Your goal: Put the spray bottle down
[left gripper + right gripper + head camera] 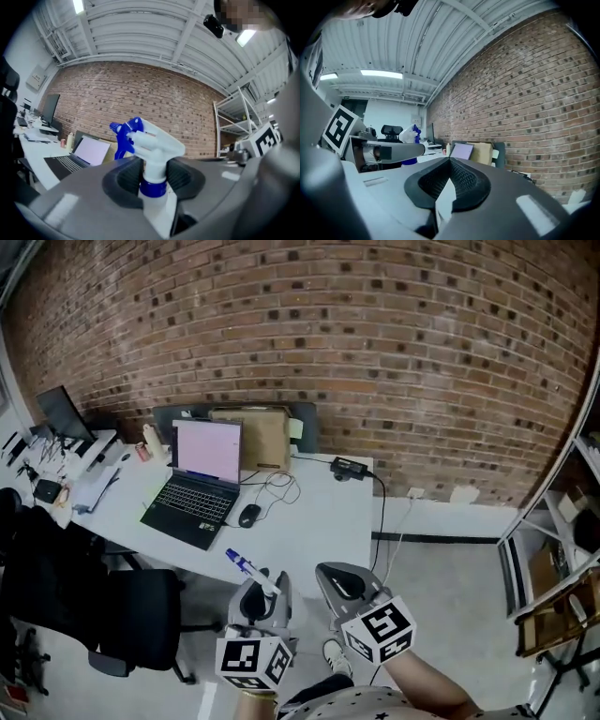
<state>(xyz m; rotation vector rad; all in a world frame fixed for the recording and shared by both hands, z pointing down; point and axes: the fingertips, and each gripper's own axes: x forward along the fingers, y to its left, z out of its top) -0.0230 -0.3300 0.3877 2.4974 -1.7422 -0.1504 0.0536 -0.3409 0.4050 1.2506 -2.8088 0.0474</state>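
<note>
Left gripper view: left gripper [153, 174] clamped spray bottle [154, 140] neck; right gripper [451, 169] was closed, empty. Bottle wasn't yet on mid-frame desk [319, 512].

The left gripper [262, 589] is pointing level, its jaws clamping the neck of the spray bottle [151, 146]. Just to its right, the right gripper [339, 579] is pointing level too, its jaws meeting on nothing.

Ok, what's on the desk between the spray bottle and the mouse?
Nothing: in the head view, only bare white desk separates the spray bottle, clamped in the left gripper, from the mouse.
</note>
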